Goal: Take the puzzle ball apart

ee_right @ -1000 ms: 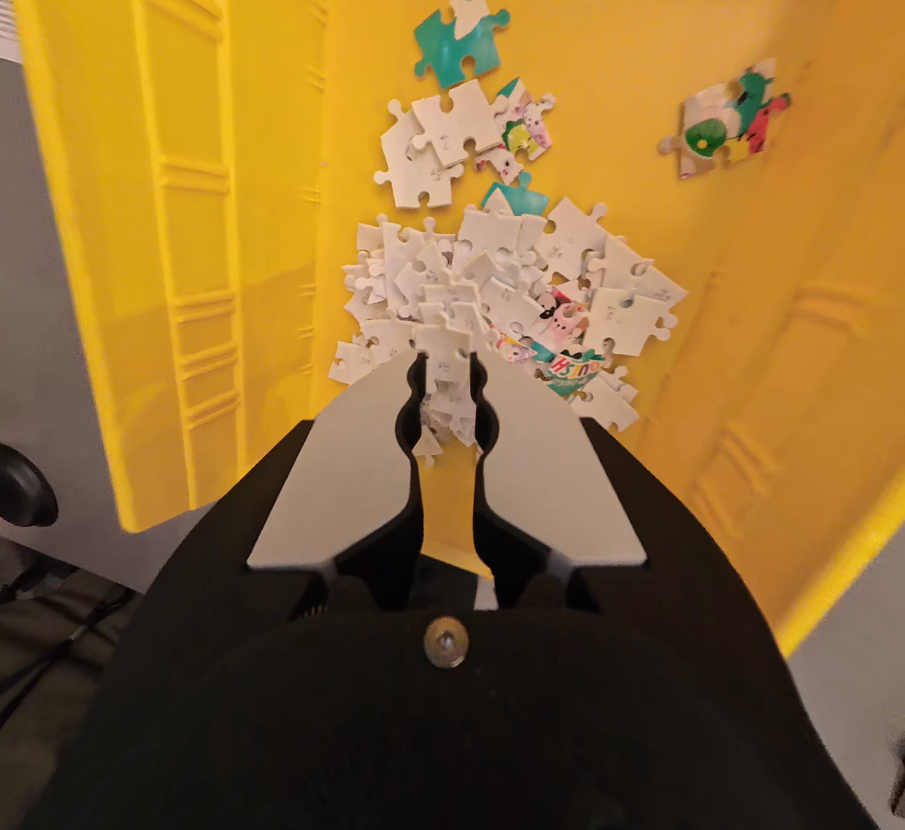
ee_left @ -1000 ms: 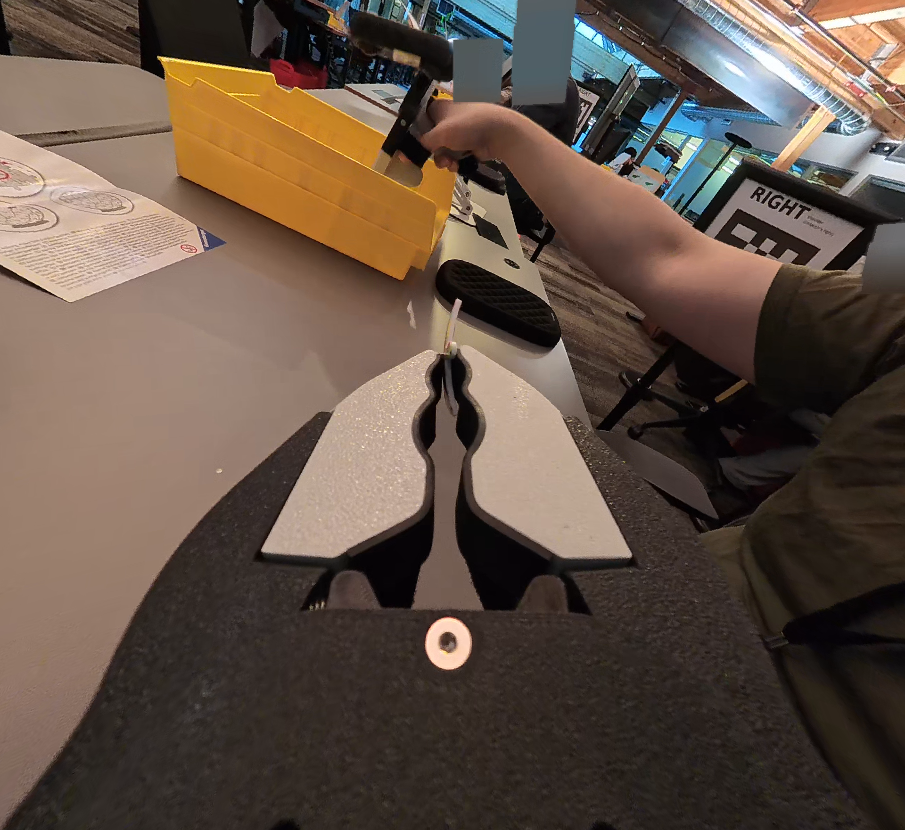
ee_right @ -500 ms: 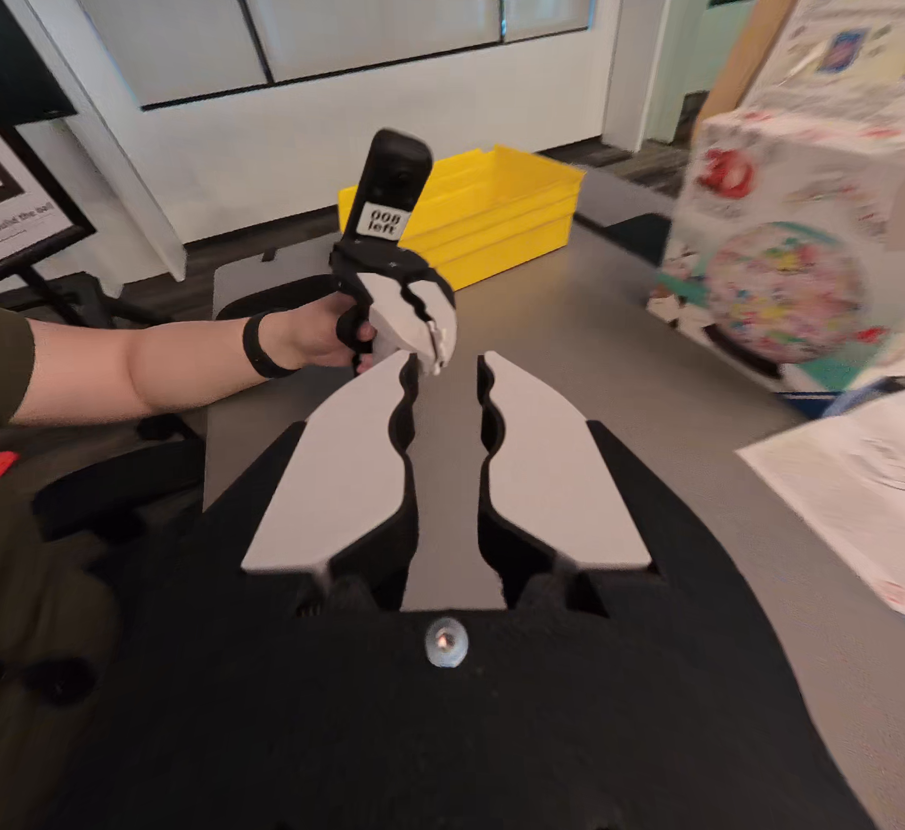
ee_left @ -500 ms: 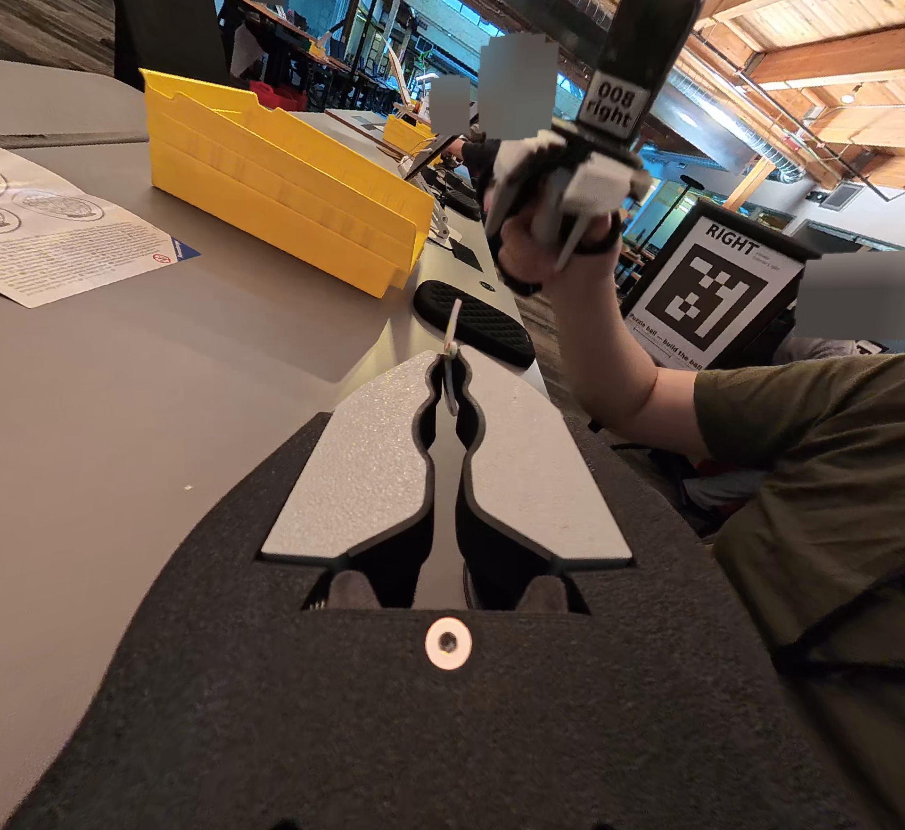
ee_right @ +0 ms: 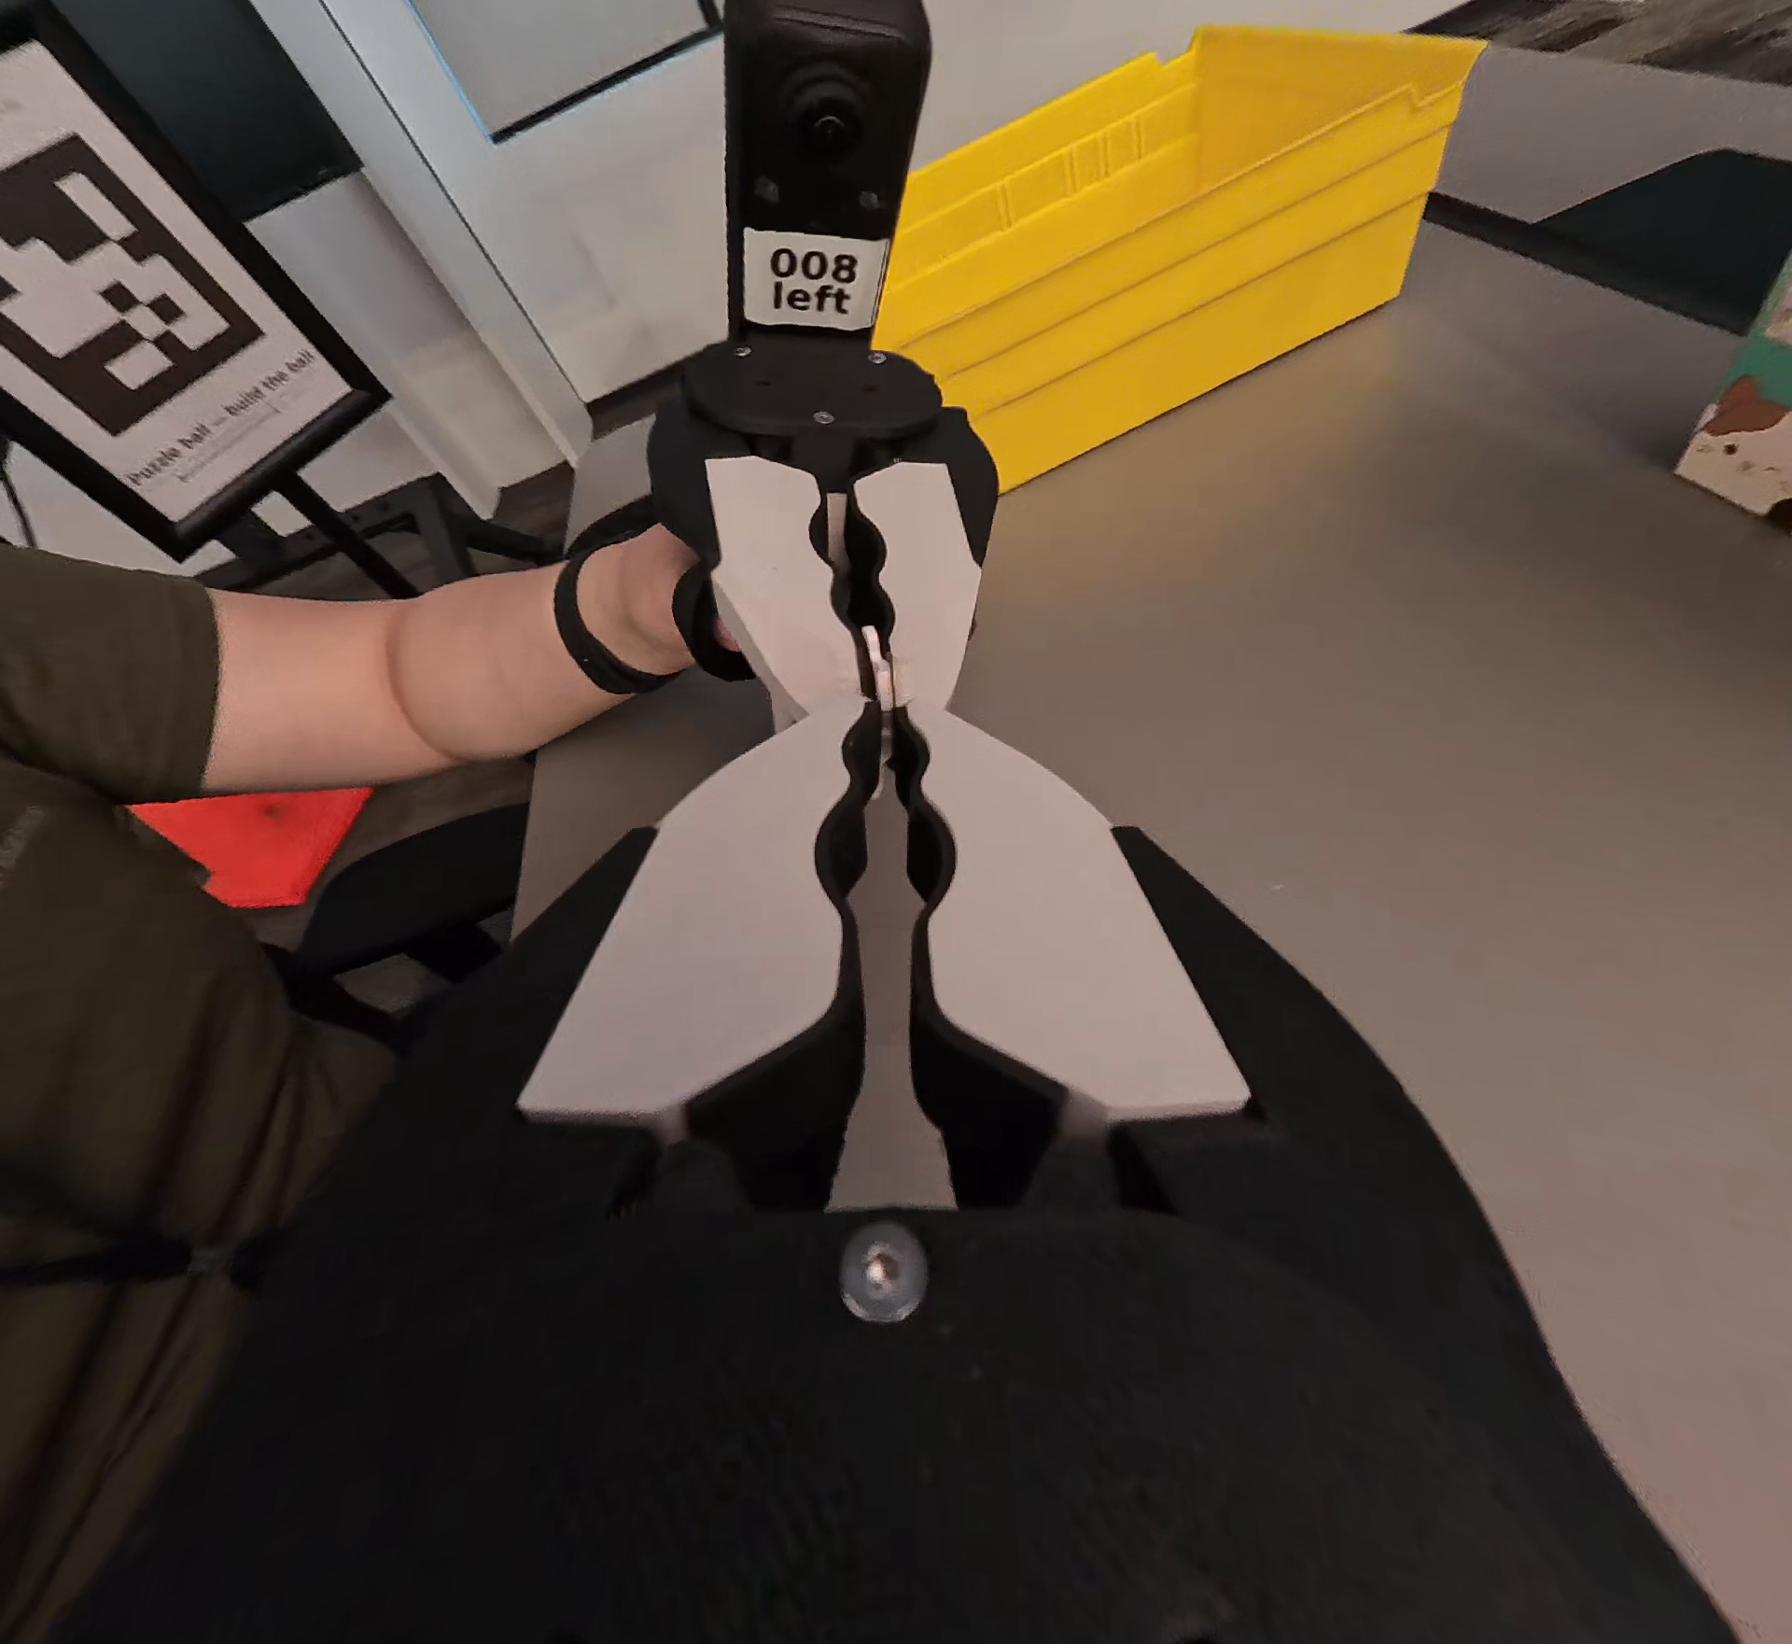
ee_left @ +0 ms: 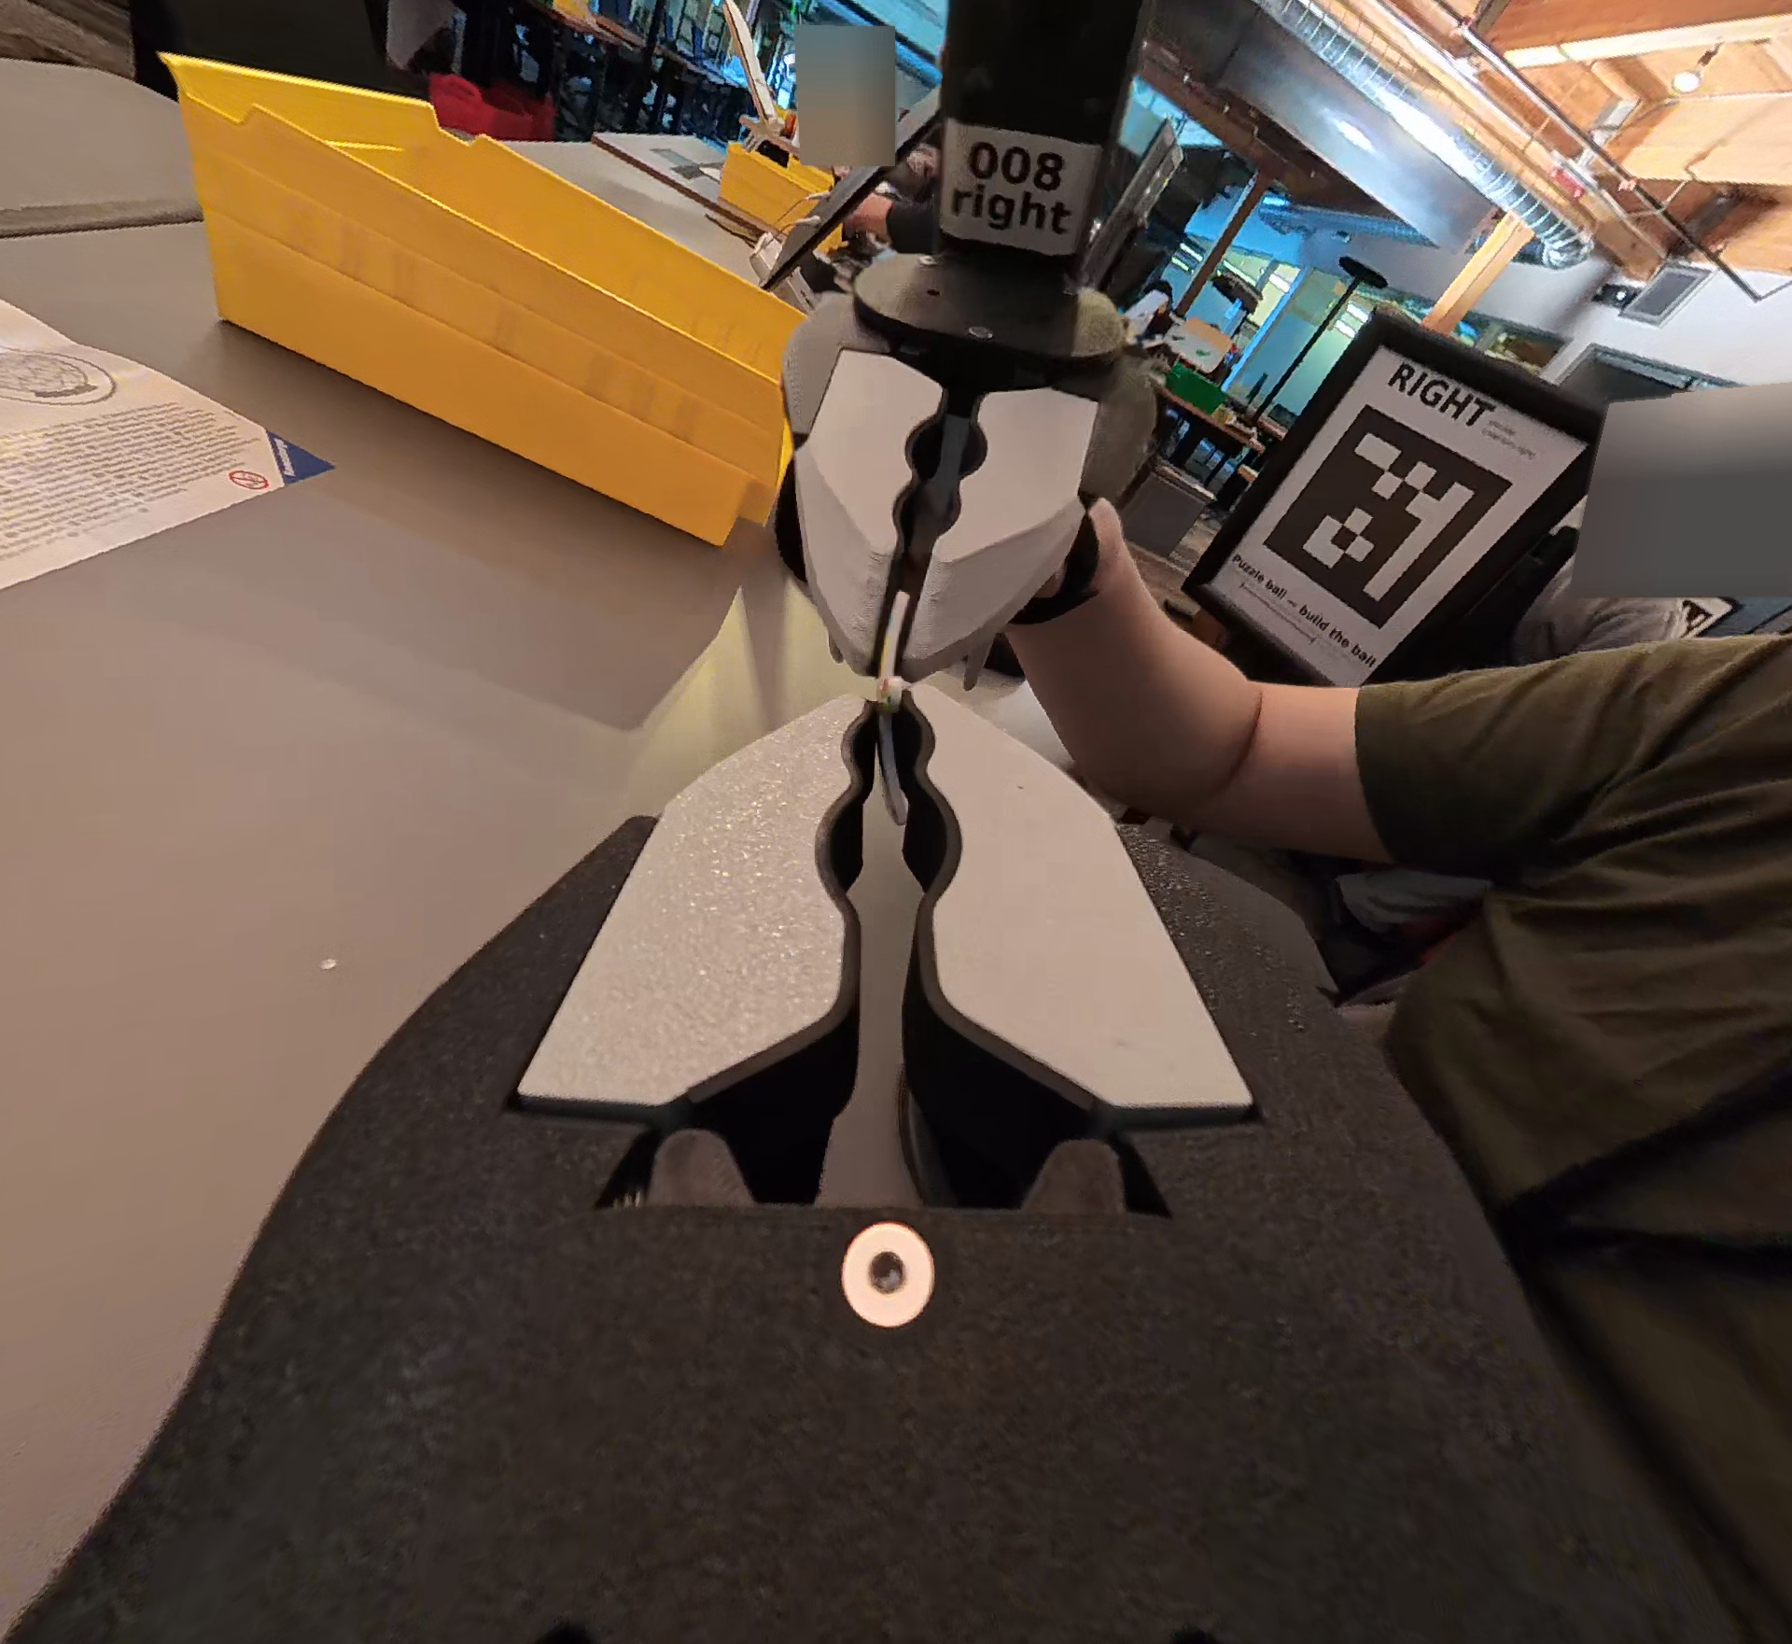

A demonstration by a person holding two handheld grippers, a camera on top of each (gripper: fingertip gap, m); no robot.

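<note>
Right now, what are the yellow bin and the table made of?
The yellow bin looks like moulded plastic: even bright colour, slight sheen, stepped ribs along its wall. The table has a smooth grey matte top with a soft glare patch, probably laminate or plastic, though the look alone cannot settle it.

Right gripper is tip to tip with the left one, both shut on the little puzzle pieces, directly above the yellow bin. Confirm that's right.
Not quite: the meeting is not above the yellow bin. The right wrist view shows the right gripper and left gripper tip to tip over bare grey table, the bin standing behind them. Both are shut on the puzzle pieces.
</note>
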